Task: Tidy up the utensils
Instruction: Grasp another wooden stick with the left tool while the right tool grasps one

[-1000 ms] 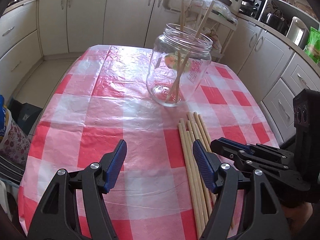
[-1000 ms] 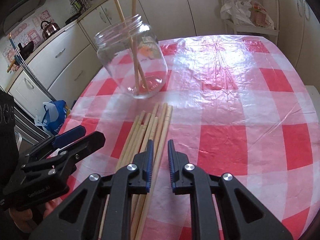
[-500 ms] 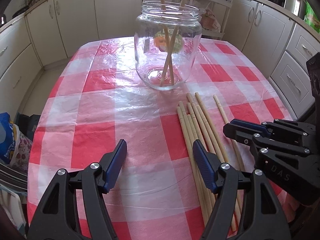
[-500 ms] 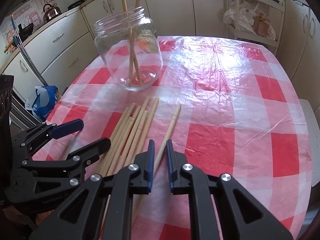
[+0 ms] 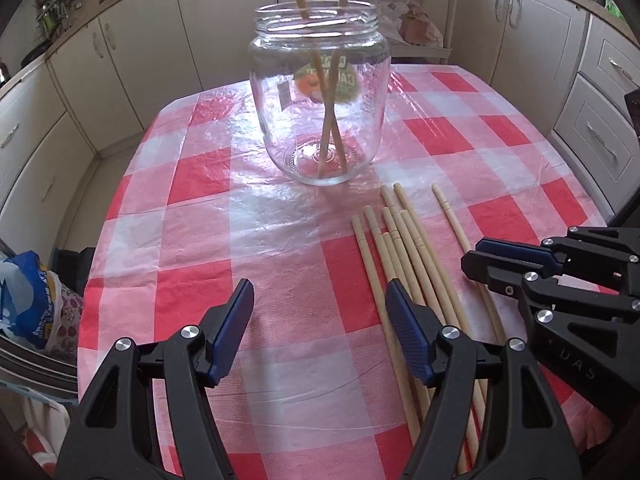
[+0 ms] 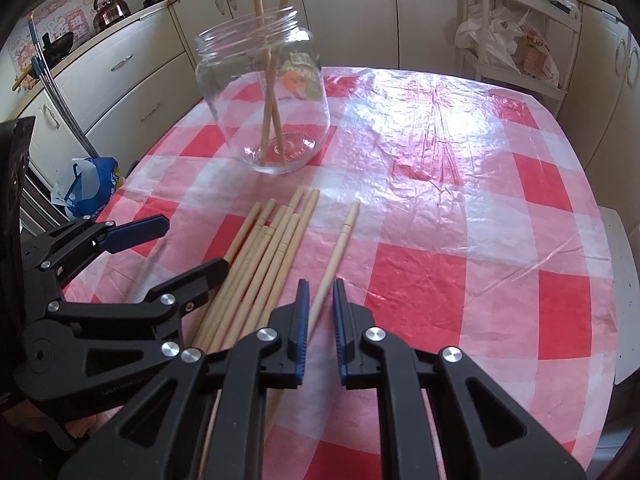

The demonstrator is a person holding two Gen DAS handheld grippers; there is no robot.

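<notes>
Two chopsticks already stand in the jar (image 5: 320,96) ahead. The right gripper (image 6: 320,312) is pinching one loose chopstick (image 6: 336,252), six more (image 6: 260,272) lie just left of it. Left gripper (image 5: 320,320) is open, holding nothing.

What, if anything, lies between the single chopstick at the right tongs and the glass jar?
Nothing visible. The lone chopstick lies apart from the bundle, and only bare tablecloth lies between it and the jar; the right tongs straddle it.

Black plastic tongs (image 5: 318,320), blue ribbed pads (image 5: 406,332), silver screws
</notes>
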